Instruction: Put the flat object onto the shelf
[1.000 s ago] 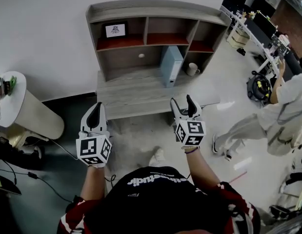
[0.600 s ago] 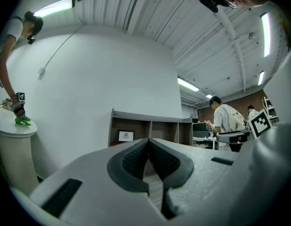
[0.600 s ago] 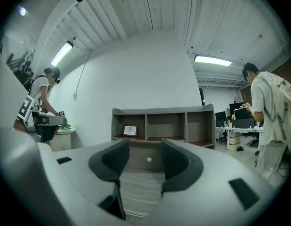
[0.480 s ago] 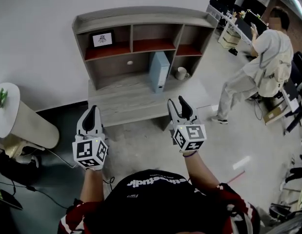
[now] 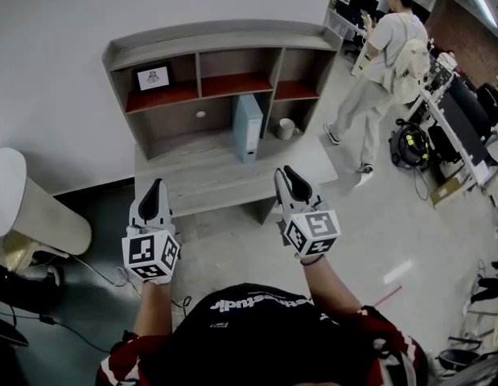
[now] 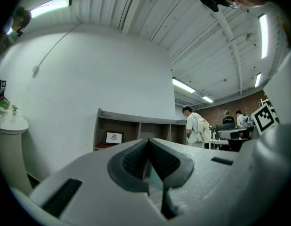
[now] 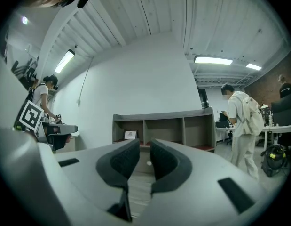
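Floor (image 5: 232,233) is seen bare up to the shelf (image 5: 216,39) front edge. Blue flat object (image 5: 247,127) is stood upright on the lower ledge (under the middle compartment). Left gripper (image 5: 152,187) is clenched, empty. Right gripper (image 5: 289,175) has just been closing and is narrowly parted, with nothing between.

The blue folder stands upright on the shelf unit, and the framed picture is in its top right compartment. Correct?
No. The framed picture is in the top left compartment of the shelf unit, as the head view shows. The blue folder does stand upright on it.
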The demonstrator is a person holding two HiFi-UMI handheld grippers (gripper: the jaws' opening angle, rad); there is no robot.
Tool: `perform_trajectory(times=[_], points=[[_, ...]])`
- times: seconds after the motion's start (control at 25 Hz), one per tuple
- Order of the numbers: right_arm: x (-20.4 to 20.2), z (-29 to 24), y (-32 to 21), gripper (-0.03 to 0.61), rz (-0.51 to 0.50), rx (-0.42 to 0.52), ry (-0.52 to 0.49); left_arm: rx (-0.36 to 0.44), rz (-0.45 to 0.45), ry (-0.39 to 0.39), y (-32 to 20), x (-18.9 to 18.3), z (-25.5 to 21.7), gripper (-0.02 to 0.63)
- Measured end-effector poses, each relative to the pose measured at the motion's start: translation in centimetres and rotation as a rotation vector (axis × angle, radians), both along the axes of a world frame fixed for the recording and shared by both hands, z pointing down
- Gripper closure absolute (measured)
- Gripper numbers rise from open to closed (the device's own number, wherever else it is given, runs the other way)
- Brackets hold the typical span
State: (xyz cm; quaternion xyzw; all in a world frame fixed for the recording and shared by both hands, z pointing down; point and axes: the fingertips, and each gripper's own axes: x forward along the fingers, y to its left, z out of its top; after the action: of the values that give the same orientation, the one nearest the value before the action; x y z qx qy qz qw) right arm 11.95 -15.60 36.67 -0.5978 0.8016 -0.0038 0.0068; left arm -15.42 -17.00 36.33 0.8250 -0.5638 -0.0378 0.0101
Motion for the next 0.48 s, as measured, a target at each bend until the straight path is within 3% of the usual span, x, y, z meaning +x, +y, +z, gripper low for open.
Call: perform_trajectory(times=[0.48], points=[[0.5, -0.9, -0.59, 0.562, -0.015, 0.03, 0.016, -0.008, -0.018, -0.006, 0.15, 0.92, 0.27, 0.607]])
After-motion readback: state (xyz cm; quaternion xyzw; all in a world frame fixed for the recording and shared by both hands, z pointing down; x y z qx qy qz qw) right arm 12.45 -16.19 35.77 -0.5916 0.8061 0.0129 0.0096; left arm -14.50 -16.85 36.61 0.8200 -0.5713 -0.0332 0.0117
